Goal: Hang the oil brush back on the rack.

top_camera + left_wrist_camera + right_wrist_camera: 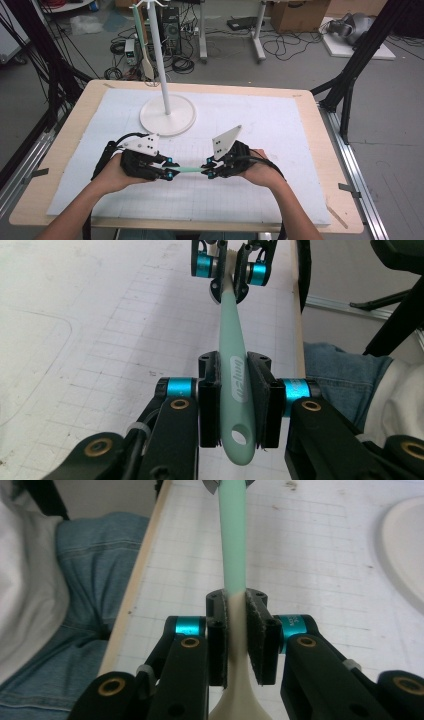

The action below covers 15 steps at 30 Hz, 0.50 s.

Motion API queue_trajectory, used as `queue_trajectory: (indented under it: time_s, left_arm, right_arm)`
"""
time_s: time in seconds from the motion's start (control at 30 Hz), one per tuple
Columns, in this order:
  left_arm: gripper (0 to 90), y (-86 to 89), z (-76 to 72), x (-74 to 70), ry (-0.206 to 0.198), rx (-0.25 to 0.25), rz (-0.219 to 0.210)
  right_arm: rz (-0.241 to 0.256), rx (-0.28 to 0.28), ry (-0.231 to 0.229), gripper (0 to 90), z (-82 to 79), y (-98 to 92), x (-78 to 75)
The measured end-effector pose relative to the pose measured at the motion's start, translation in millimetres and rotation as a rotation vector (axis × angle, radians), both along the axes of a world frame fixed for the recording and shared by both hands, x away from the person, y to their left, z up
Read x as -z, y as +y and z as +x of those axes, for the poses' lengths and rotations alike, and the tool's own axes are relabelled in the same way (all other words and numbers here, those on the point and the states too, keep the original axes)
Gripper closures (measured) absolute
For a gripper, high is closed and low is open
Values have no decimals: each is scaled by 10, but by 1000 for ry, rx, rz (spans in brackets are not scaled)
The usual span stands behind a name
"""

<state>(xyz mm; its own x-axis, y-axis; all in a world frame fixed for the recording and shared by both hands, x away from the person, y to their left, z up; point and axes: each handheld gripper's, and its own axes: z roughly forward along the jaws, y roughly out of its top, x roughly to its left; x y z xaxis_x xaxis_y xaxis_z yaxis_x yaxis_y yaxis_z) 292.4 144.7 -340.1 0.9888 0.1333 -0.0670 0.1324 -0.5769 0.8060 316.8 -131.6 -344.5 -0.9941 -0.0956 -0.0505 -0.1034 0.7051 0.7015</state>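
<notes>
Mint-handled spatula (186, 170) held level above the white mat (280, 125), lower centre of the high view. Left gripper (169, 167) pinches its hole end; right gripper (209, 168) pinches the cream neck. White stand (167, 114) sits above, well apart.

Work surface. A light wooden table (327, 165) with rounded corners carries 1 large white mat (280, 130) printed with a faint square grid; the mat covers most of the tabletop and leaves a bare wooden border on all 4 sides. The round white base of a stand (167, 116) rests directly on the mat, toward its far edge and left of centre, with a thin white pole (159, 55) rising upright from the middle of the base.
</notes>
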Motion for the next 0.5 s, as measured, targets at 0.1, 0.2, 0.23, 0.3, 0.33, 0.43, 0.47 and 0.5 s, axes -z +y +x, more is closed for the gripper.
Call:
queue_trajectory:
  time_s: [0.1,0.2,0.23,0.3,0.33,0.43,0.47,0.5]
  left_arm:
    - [764,-11,-7,-3,-10,4,12]
    - [762,-13,-3,-2,-1,7,3]
    - [761,-11,2,-2,4,7,-1]
    - [758,-6,8,0,19,-8,-20]
    - [758,0,9,-1,23,-10,-24]
    - [760,12,22,2,31,-20,-40]
    - [762,15,22,-1,30,-21,-40]
    - [765,18,18,-9,17,-11,-31]
  right_arm:
    - [2,-8,15,787,-1,17,1]
    - [0,-12,5,806,-5,28,-4]
    - [-1,-12,6,809,-10,29,0]
    - [2,-9,0,813,-18,29,-1]
    - [3,-8,-8,815,-18,26,-4]
    - [9,1,-24,817,-26,23,-11]
    - [9,2,-27,817,-26,22,-12]
    - [10,2,-31,817,-26,23,-13]
